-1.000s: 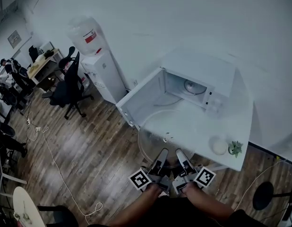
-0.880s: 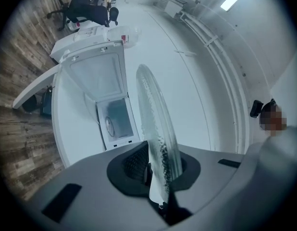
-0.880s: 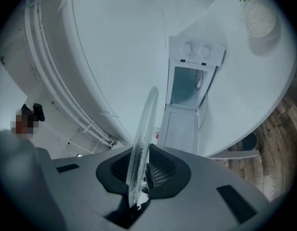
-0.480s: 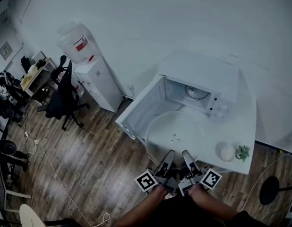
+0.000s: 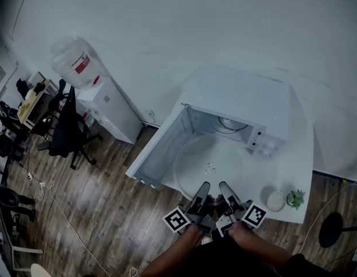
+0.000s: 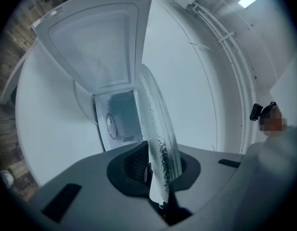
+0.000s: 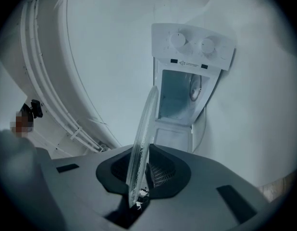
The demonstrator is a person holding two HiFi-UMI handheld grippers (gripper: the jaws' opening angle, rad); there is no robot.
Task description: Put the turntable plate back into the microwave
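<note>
Head view: our left gripper point(image 5: 204, 187) and right gripper point(image 5: 223, 187) fingers clamp the near rim of the clear round glass turntable plate point(image 5: 208, 164) before the open white microwave point(image 5: 242, 100), a pale ring point(image 5: 230, 122) inside.

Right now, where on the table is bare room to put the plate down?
Bare: the table in front of the microwave, between its open door and the round white object, under the plate. Crowded: right front corner, that object beside a plant.
</note>
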